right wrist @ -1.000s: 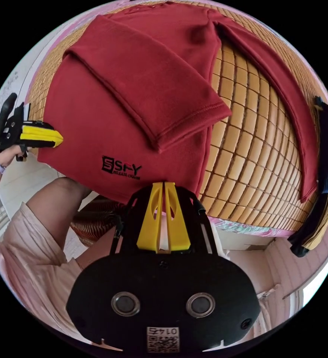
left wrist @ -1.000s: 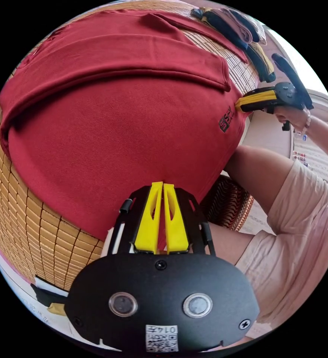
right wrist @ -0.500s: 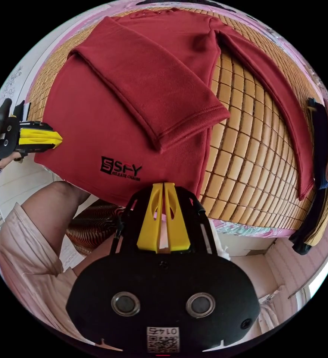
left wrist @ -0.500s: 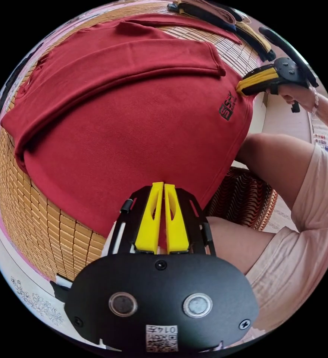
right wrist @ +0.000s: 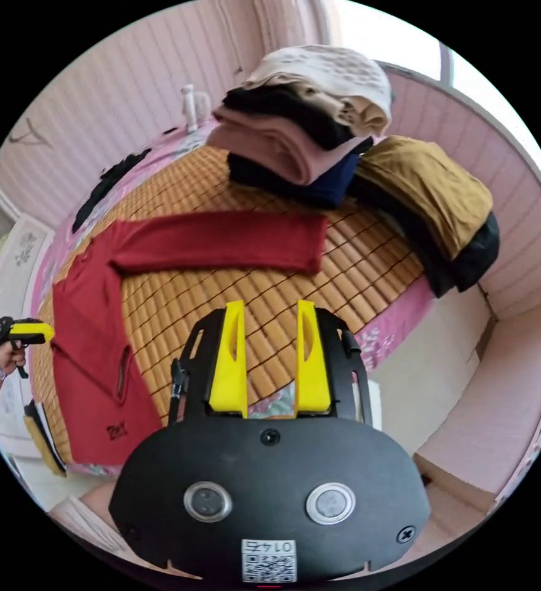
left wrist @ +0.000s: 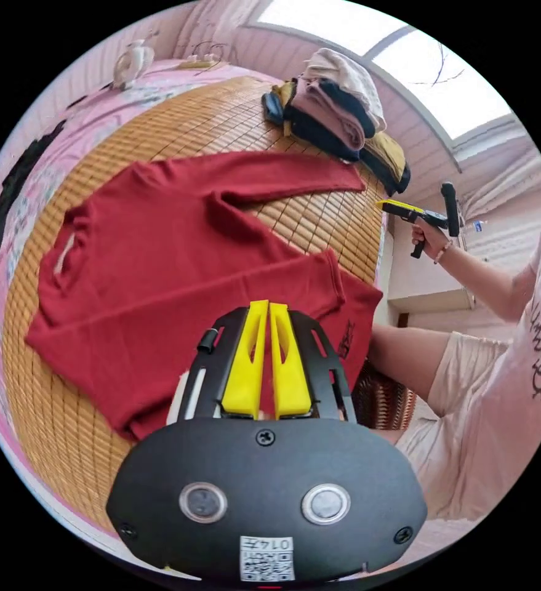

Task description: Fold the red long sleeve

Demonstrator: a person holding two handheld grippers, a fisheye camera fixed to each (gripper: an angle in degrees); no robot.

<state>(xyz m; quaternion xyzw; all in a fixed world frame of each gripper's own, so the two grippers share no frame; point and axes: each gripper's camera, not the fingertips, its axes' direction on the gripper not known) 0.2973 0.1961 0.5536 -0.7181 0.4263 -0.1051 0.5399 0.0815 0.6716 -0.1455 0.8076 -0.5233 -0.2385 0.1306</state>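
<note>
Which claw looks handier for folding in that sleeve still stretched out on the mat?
Probably the right claw: it is open and points across the mat toward the outstretched sleeve. The left claw is shut, over the shirt's body.

Red long sleeve [left wrist: 178,271]: matt knit cloth, smooth. Woven mat [right wrist: 368,271]: small tan tiles, faint sheen, bamboo-like. Stacked clothes [right wrist: 307,129]: soft matt fabrics. Left gripper [left wrist: 268,354]: yellow plastic jaws, smooth; black matt housing. Wall panels [right wrist: 116,104]: ribbed, pink.
</note>
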